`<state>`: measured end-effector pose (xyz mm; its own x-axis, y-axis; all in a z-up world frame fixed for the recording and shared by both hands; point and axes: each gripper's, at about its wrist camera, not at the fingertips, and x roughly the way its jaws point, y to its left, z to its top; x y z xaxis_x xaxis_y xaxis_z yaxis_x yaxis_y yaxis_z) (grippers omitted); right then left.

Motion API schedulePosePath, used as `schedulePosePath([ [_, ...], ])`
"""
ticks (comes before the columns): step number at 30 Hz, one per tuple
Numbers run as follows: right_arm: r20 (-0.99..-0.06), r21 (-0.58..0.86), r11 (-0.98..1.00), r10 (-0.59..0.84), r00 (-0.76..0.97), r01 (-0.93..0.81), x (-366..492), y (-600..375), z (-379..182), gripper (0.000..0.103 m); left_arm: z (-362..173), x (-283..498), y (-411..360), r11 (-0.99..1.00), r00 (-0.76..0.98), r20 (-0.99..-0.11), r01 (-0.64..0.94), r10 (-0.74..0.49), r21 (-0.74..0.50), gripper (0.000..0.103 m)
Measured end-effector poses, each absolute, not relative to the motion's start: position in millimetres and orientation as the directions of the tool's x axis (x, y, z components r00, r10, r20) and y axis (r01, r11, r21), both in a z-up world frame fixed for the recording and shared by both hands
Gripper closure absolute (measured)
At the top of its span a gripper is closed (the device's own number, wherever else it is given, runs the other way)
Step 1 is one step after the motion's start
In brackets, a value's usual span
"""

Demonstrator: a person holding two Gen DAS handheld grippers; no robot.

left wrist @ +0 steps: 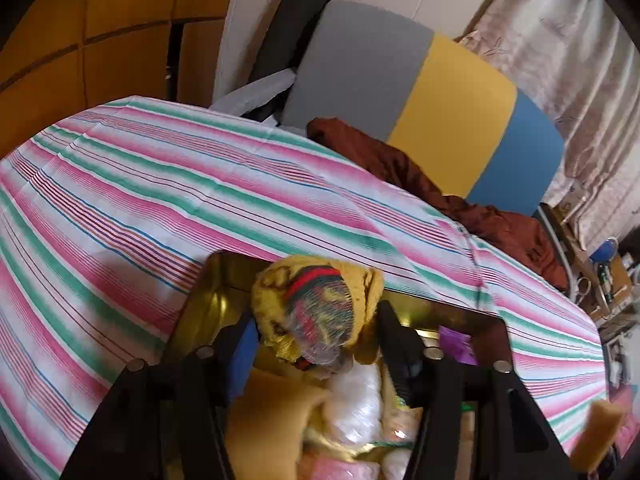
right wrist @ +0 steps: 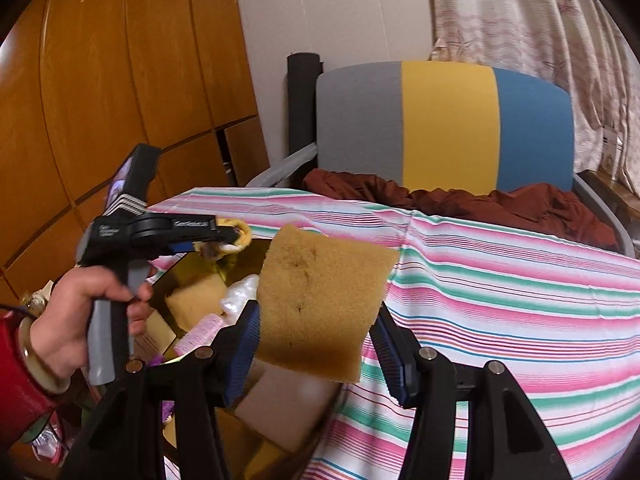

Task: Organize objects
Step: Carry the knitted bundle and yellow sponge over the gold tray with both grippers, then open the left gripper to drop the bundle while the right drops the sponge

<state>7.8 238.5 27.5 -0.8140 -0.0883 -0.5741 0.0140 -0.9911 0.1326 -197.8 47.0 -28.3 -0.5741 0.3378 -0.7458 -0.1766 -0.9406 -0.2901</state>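
My left gripper (left wrist: 316, 336) is shut on a yellow cloth bundle (left wrist: 316, 300) with a striped, plastic-wrapped lump in it, both pads touching its sides. It hangs over a shiny gold box (left wrist: 224, 268) holding a tan sponge (left wrist: 272, 412), a white plastic bag (left wrist: 356, 400) and pink items. The right wrist view shows that left gripper (right wrist: 230, 240) side-on, the bundle (right wrist: 240, 236) poking from its tip above the gold box (right wrist: 176, 268). My right gripper (right wrist: 318, 340) is shut on a flat brown-yellow sponge (right wrist: 320, 300), lifted just right of the box over the striped sheet.
The striped pink, green and white sheet (right wrist: 500, 300) covers a bed. A rust-brown cloth (right wrist: 480, 200) lies at its far edge before a grey, yellow and blue chair back (right wrist: 444, 128). Wooden wardrobe (right wrist: 120, 80) left, curtain (right wrist: 540, 20) right. A hand in a red sleeve (right wrist: 76, 312) holds the left gripper.
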Motion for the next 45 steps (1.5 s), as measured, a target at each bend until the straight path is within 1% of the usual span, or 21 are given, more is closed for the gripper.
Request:
schedulePosePath([
  [3,-0.579,0.132,-0.991,-0.096,-0.810,0.023,5.3,234.3,26.8,0.048,-34.8,-206.8,45.8,-0.943,-0.549,-0.767,-0.172,0.331,-0.284,0.042],
  [4,-0.579,0.132,-0.991,-0.097,-0.809,0.024,4.7,233.2,26.7,0.048,-36.0,-207.3,45.2,-0.947,-0.547,-0.773,-0.165,0.322,-0.277,0.037],
  [5,-0.581,0.129,-0.991,-0.097,-0.808,0.026,3.2,231.3,26.3,0.048,-36.1,-207.1,42.6,-0.948,-0.549,-0.773,-0.154,0.318,-0.280,0.035],
  [8,-0.592,0.129,-0.991,-0.102,-0.799,0.030,-0.5,229.6,24.2,0.048,-27.6,-198.5,31.1,-0.938,-0.585,-0.739,-0.127,0.333,-0.322,0.024],
  [10,-0.601,0.135,-0.990,-0.108,-0.792,0.033,-2.5,229.1,22.6,0.048,-16.1,-186.2,22.5,-0.937,-0.634,-0.705,-0.098,0.319,-0.335,0.008],
  [13,-0.614,0.144,-0.989,-0.120,-0.780,0.039,-5.8,227.0,19.9,0.048,1.1,-161.6,12.9,-0.942,-0.706,-0.648,-0.083,0.285,-0.324,0.001],
  [18,-0.676,0.166,-0.983,-0.168,-0.717,0.073,-23.5,217.8,8.9,0.048,15.4,-119.6,1.2,-0.961,-0.763,-0.609,-0.056,0.217,-0.272,0.000],
  [21,-0.702,0.149,-0.985,-0.167,-0.692,0.086,-41.3,211.2,8.5,0.048,11.4,-101.6,-7.5,-0.958,-0.752,-0.626,-0.025,0.206,-0.285,0.000],
  [25,-0.729,0.163,-0.981,-0.193,-0.657,0.107,-74.9,203.6,8.0,0.047,3.5,-81.9,-17.4,-0.949,-0.728,-0.652,0.007,0.211,-0.316,0.000],
  [27,-0.752,0.167,-0.980,-0.198,-0.629,0.109,-97.2,200.2,3.2,0.045,1.8,-71.6,-17.8,-0.956,-0.729,-0.657,0.013,0.193,-0.295,0.000],
  [30,-0.779,0.152,-0.983,-0.180,-0.600,0.099,-118.3,197.0,-5.3,0.045,0.2,-62.6,-14.4,-0.973,-0.727,-0.668,-0.002,0.159,-0.229,0.000],
  [32,-0.793,0.167,-0.981,-0.191,-0.579,0.095,-126.7,197.2,-11.2,0.044,-0.3,-57.2,-14.8,-0.978,-0.731,-0.666,-0.006,0.148,-0.211,0.000],
  [35,-0.805,0.208,-0.975,-0.219,-0.551,0.083,-135.0,200.6,-17.9,0.039,-0.2,-53.5,-18.3,-0.977,-0.732,-0.666,0.002,0.144,-0.214,0.000],
  [38,-0.803,0.228,-0.970,-0.233,-0.549,0.079,-132.7,204.5,-15.9,0.024,-1.1,-50.3,-20.9,-0.978,-0.729,-0.671,0.014,0.134,-0.210,0.000],
  [39,-0.791,0.223,-0.972,-0.229,-0.567,0.080,-127.4,206.3,-11.9,0.017,-1.4,-49.1,-20.7,-0.979,-0.727,-0.675,0.019,0.127,-0.204,0.000],
  [42,-0.772,0.208,-0.975,-0.211,-0.600,0.076,-111.0,211.6,-0.4,0.016,-1.6,-45.2,-18.0,-0.984,-0.727,-0.679,0.026,0.105,-0.179,0.000],
  [45,-0.746,0.203,-0.977,-0.194,-0.637,0.060,-87.3,217.4,13.5,0.016,-0.9,-40.3,-13.7,-0.984,-0.725,-0.677,-0.002,0.124,-0.179,0.000],
])
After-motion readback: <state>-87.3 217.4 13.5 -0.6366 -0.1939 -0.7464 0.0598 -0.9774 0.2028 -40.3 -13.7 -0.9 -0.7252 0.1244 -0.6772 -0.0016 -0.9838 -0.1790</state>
